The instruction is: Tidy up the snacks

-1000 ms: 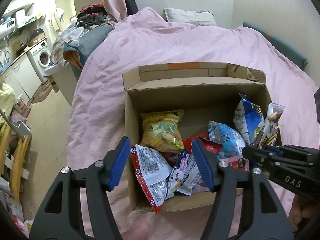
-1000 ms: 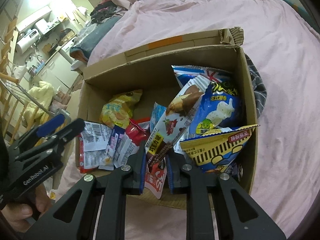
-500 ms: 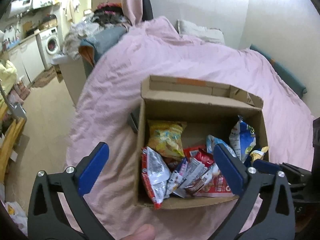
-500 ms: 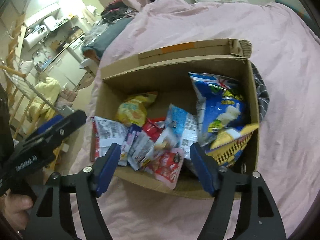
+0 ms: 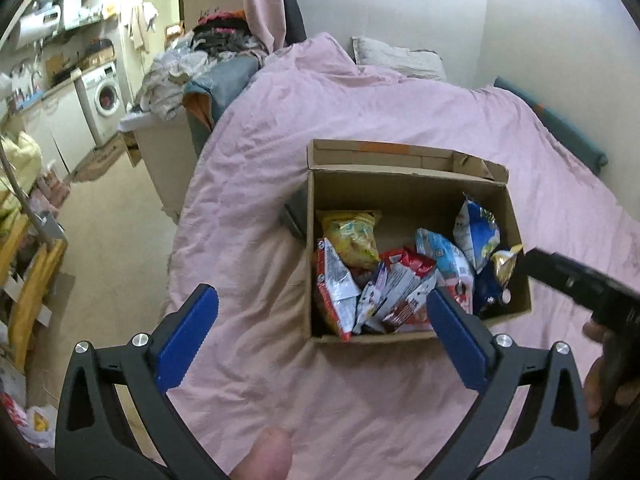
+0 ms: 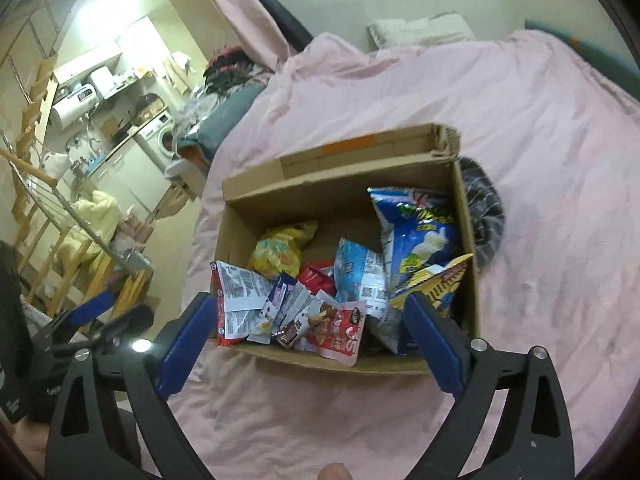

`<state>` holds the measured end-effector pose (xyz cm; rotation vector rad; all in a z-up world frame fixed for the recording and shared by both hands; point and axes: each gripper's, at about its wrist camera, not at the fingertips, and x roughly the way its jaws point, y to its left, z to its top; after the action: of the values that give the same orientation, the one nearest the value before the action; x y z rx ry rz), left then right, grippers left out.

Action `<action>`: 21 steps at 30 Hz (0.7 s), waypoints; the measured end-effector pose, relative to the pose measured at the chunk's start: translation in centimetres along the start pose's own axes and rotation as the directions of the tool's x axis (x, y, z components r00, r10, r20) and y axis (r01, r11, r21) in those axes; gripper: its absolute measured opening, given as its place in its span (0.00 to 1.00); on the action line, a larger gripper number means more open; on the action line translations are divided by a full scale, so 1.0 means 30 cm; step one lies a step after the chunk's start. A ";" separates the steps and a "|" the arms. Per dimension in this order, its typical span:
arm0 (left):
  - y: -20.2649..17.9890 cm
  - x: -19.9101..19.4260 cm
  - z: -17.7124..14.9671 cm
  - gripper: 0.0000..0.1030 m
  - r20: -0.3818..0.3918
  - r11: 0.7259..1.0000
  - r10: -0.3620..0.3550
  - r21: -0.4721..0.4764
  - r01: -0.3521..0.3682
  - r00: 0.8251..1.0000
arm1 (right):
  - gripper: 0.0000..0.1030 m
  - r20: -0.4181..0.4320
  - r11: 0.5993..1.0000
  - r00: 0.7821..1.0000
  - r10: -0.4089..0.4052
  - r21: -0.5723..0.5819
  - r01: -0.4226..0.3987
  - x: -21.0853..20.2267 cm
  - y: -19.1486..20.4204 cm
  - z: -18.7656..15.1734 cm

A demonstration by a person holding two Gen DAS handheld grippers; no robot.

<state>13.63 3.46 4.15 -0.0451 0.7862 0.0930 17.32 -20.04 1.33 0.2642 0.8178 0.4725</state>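
Note:
An open cardboard box (image 5: 408, 156) (image 6: 240, 216) sits on a pink bedspread and holds several snack packets. A yellow bag (image 5: 352, 236) (image 6: 280, 252) lies at the back left and a blue bag (image 5: 478, 232) (image 6: 420, 236) leans on the right wall. Red and white packets (image 6: 336, 328) hang over the near rim. My left gripper (image 5: 320, 304) is open and empty above the bedspread, near the box's front left corner. My right gripper (image 6: 306, 308) hovers over the near rim, its jaws still opening, with nothing pressed between them.
The pink bedspread (image 5: 360, 120) spreads around the box, with a pillow (image 5: 400, 58) at the far wall. A dark striped cloth (image 6: 486, 212) lies against the box's right side. Left of the bed are piled clothes (image 5: 200, 60), a washing machine (image 5: 104, 94) and wooden racks (image 6: 44, 208).
Both grippers have opened, let go of their snack packets into the box and pulled back and up, so the box looks smaller and farther off.

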 end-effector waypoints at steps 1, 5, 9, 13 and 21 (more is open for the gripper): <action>0.001 -0.017 -0.012 1.00 0.009 1.000 0.010 0.007 -0.010 1.000 | 0.95 0.005 1.000 1.000 -0.008 -0.001 0.008 -0.011 0.002 -0.008; 0.022 -0.062 -0.057 1.00 0.027 1.000 0.002 -0.012 -0.001 1.000 | 0.97 0.026 0.993 0.995 -0.094 -0.065 0.096 -0.053 0.035 -0.061; 0.036 -0.098 -0.100 1.00 0.066 1.000 -0.003 -0.020 0.004 0.998 | 1.00 0.060 0.987 0.989 -0.132 -0.081 0.137 -0.095 0.048 -0.114; 0.009 -0.082 -0.123 1.00 0.045 0.999 -0.033 0.000 0.033 0.998 | 1.00 0.097 0.977 0.978 -0.183 -0.092 0.192 -0.113 0.059 -0.147; -0.021 -0.043 -0.129 1.00 0.036 1.000 -0.028 0.004 0.028 0.999 | 1.00 0.109 0.952 0.961 -0.254 -0.146 0.269 -0.064 0.067 -0.177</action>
<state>10.08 2.46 2.33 -0.0510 0.7495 0.0657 11.61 -19.03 -0.14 0.0263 0.7112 0.2720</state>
